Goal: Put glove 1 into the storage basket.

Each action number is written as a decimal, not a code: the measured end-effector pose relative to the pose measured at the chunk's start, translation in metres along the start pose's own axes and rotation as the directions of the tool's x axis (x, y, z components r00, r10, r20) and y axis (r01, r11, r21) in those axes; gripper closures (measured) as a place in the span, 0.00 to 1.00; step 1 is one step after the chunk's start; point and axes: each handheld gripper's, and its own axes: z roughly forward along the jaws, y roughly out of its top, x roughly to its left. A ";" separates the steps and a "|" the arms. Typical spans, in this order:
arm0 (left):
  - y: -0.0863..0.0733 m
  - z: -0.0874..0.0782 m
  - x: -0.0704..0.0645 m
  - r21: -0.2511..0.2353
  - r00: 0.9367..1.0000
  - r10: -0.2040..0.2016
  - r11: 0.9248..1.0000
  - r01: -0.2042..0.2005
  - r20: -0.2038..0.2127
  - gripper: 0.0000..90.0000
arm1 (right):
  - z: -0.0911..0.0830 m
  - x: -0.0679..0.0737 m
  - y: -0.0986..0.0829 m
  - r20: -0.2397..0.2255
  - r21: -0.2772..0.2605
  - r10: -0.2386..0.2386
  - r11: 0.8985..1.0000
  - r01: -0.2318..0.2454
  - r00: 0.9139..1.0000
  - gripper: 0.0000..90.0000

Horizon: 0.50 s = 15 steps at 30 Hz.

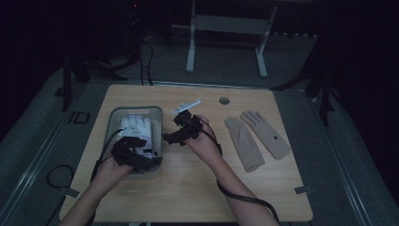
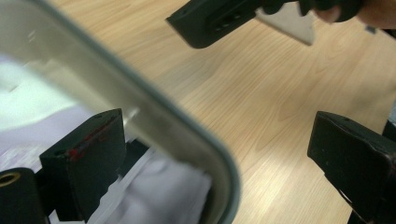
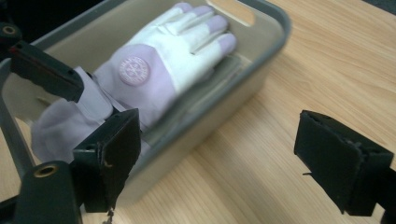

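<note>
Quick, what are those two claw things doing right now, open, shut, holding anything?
Left gripper: open, jaws straddling the bin wall, one jaw by the white glove.
Right gripper: open, holding nothing, beside the bin.

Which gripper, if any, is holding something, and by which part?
Neither. The left gripper has open jaws astride the bin wall, above the glove; the right gripper is open over the table.
</note>
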 end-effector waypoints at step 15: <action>0.012 0.044 -0.048 -0.015 0.990 0.098 0.995 -0.097 0.104 0.07 | -0.035 -0.040 -0.041 0.017 -0.045 0.075 0.996 -0.075 0.997 0.15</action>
